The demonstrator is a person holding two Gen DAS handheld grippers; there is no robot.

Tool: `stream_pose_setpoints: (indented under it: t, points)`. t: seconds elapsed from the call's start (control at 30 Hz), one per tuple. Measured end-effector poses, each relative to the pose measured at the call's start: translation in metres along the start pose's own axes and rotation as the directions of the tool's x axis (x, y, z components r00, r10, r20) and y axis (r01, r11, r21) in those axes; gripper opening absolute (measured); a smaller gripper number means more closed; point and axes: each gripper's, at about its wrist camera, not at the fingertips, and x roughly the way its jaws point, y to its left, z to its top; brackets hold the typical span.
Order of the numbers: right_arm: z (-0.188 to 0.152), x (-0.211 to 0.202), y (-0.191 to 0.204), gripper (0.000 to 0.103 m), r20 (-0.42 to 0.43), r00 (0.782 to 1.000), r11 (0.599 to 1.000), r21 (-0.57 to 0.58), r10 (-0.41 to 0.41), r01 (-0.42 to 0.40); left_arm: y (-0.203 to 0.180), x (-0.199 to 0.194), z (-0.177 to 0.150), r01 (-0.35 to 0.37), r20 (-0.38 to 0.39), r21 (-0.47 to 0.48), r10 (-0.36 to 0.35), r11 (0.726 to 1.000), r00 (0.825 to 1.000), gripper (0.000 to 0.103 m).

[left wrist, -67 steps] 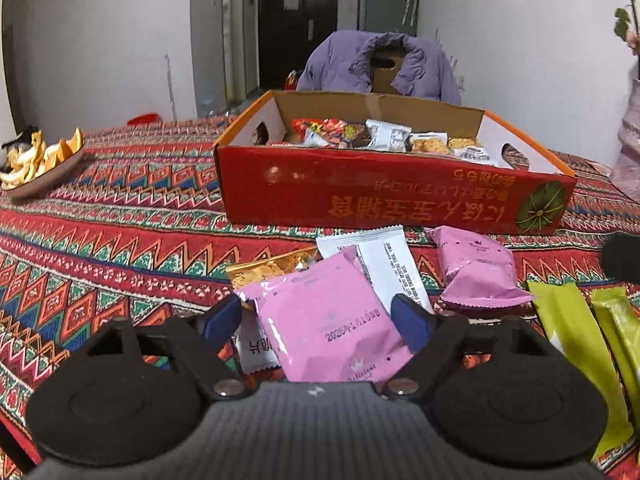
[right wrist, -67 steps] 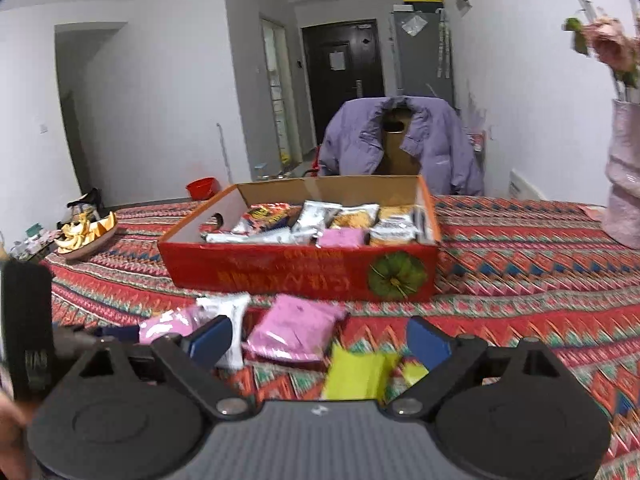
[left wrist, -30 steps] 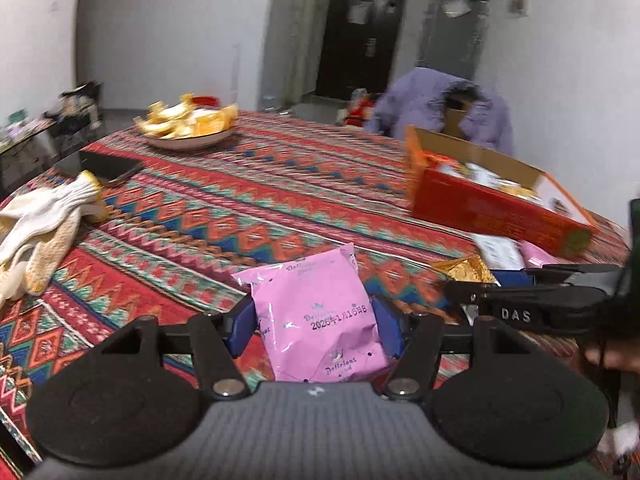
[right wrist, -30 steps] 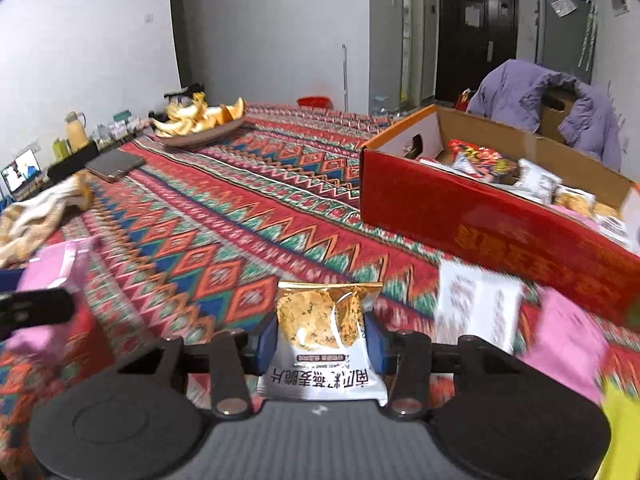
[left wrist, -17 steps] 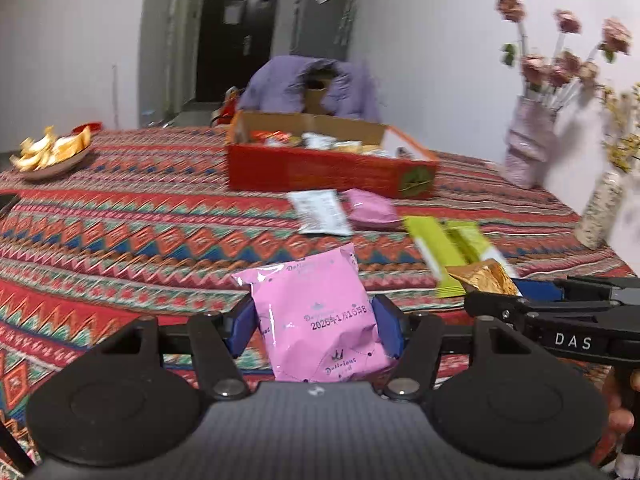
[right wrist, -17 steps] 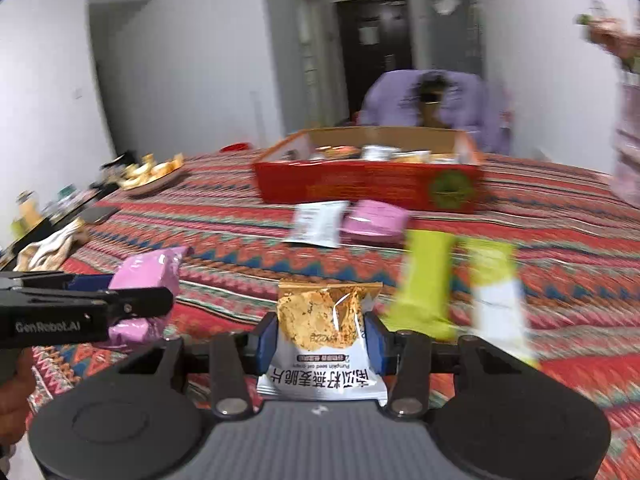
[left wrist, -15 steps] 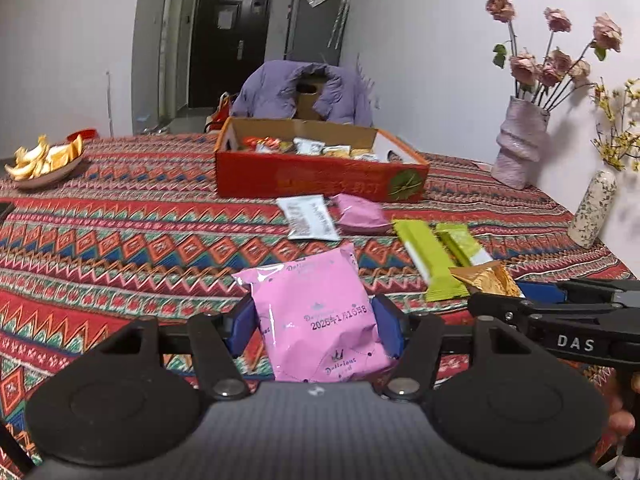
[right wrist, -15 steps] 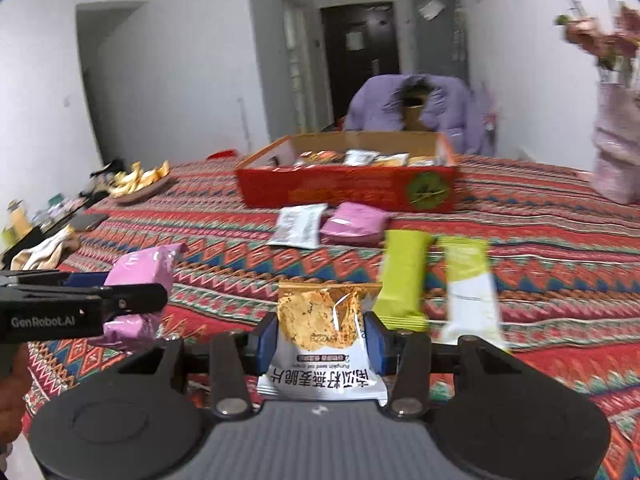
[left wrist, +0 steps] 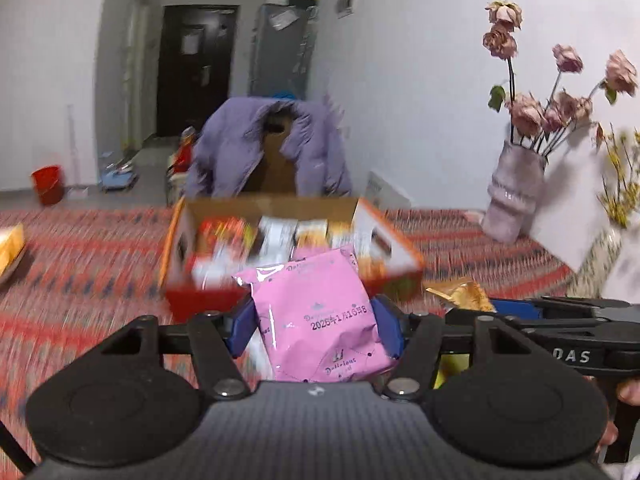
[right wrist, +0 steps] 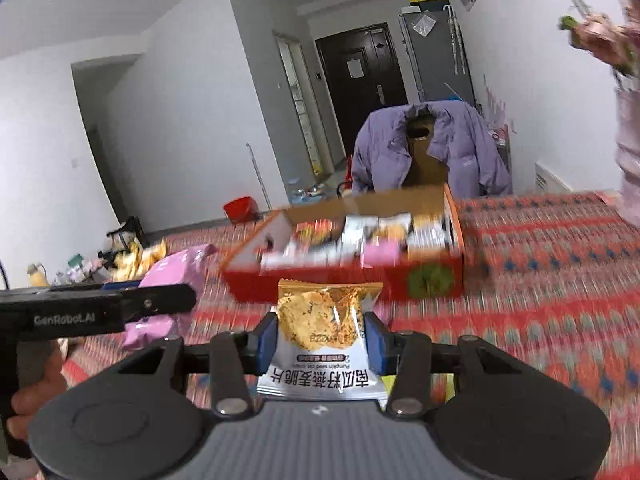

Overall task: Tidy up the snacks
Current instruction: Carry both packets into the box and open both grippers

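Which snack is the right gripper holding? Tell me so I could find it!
Find the red cardboard box of snacks on the patterned tablecloth. In front of it, the right gripper pinches a small white packet with a gold top and a cracker picture. The left gripper's packet is plain pink packet, with no picture.

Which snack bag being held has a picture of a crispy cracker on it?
The gold-and-white packet in the right gripper. It shows a round golden cracker. The pink packet in the left gripper only has small print and a date.
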Motion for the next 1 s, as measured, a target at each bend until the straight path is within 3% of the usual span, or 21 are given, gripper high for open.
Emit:
stream_pose_setpoints:
  t: [0.17, 0.27, 0.37, 0.47, 0.5, 0.6, 0.63, 0.83, 1.0]
  points:
    - [0.081, 0.098, -0.035, 0.044, -0.045, 0.998, 0.999, -0.002, -0.052, 0.052, 0.028, 0.127, 0.069, -0.049, -0.087, -0.008, 0.048, 0.999, 0.995, 0.063]
    - [0.109, 0.162, -0.059, 0.044, -0.106, 0.989, 0.994, 0.027, -0.105, 0.108, 0.046, 0.201, 0.085, -0.089, -0.148, -0.064, 0.079, 0.994, 0.986, 0.063]
    - [0.124, 0.22, -0.075, 0.044, -0.173, 0.971, 0.985, 0.016, -0.166, 0.172, 0.054, 0.265, 0.092, -0.128, -0.208, -0.032, 0.118, 0.991, 0.971, 0.063]
    - [0.131, 0.262, -0.095, 0.047, -0.231, 0.956, 0.979, 0.053, -0.18, 0.198, 0.063, 0.299, 0.094, -0.158, -0.241, -0.067, 0.138, 0.985, 0.961, 0.065]
    - [0.132, 0.271, -0.1, 0.049, -0.247, 0.95, 0.976, 0.062, -0.189, 0.21, 0.065, 0.307, 0.094, -0.17, -0.255, -0.076, 0.145, 0.983, 0.956, 0.066]
    - [0.135, 0.283, -0.103, 0.069, -0.226, 0.941, 0.963, 0.042, -0.252, 0.268, 0.066, 0.315, 0.093, -0.153, -0.26, -0.046, 0.136, 0.987, 0.956, 0.088]
    - [0.135, 0.283, -0.105, 0.074, -0.218, 0.944, 0.963, 0.049, -0.247, 0.264, 0.064, 0.314, 0.093, -0.144, -0.249, -0.032, 0.132, 0.989, 0.96, 0.089]
    - [0.137, 0.265, -0.105, 0.075, -0.202, 0.944, 0.961, 0.03, -0.262, 0.273, 0.063, 0.294, 0.101, -0.13, -0.208, -0.03, 0.121, 0.991, 0.971, 0.09]
    - [0.137, 0.233, -0.093, 0.076, -0.181, 0.948, 0.963, 0.018, -0.26, 0.268, 0.062, 0.255, 0.107, -0.144, -0.192, -0.018, 0.138, 0.989, 0.972, 0.09]
